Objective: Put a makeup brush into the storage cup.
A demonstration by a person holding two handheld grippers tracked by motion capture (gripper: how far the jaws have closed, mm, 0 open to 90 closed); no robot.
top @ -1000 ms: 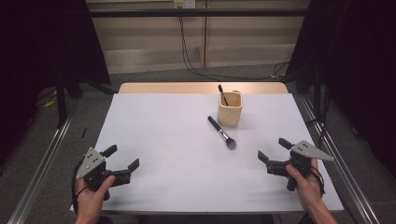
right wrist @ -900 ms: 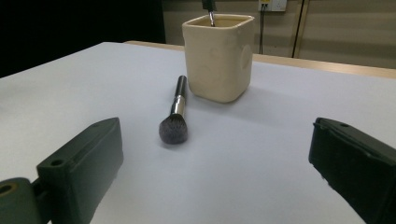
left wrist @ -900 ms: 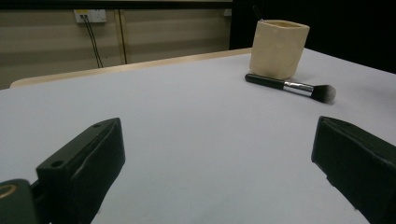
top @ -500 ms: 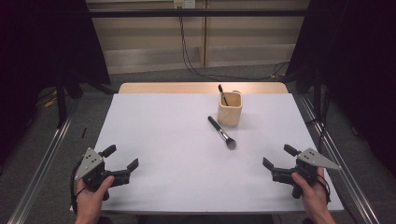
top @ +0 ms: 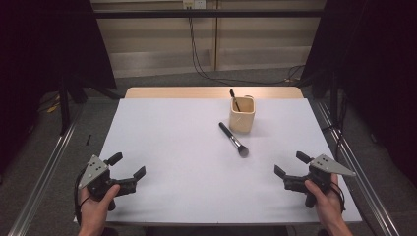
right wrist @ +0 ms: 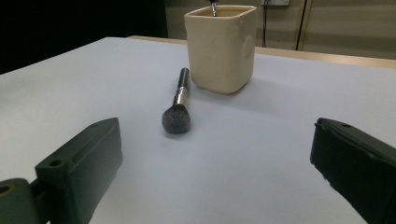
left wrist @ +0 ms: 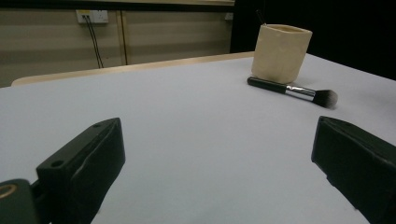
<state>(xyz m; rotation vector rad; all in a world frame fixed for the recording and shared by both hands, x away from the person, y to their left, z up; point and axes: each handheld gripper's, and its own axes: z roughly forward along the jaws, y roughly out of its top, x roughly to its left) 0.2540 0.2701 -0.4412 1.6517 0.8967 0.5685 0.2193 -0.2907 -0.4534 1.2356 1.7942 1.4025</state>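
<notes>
A cream square cup (top: 242, 114) (left wrist: 280, 52) (right wrist: 221, 45) stands on the far middle of the white table (top: 187, 147), with a dark handle sticking out of it. A black makeup brush (top: 233, 139) (left wrist: 293, 90) (right wrist: 178, 106) lies flat just in front of the cup, bristles toward the near right. My left gripper (top: 127, 166) (left wrist: 215, 172) rests open at the near left corner with nothing between its jaws. My right gripper (top: 291, 164) (right wrist: 215, 172) is open and holds nothing at the near right, pointing toward the brush.
A wooden strip (top: 211, 92) runs along the table's far edge. Metal rails (top: 44, 167) flank the table on both sides. Cables (top: 196, 54) hang down the back wall, and dark curtains stand at both sides.
The right gripper has drawn back toward the near edge and slightly to the right. The left gripper has barely moved. The brush and cup stay put.
</notes>
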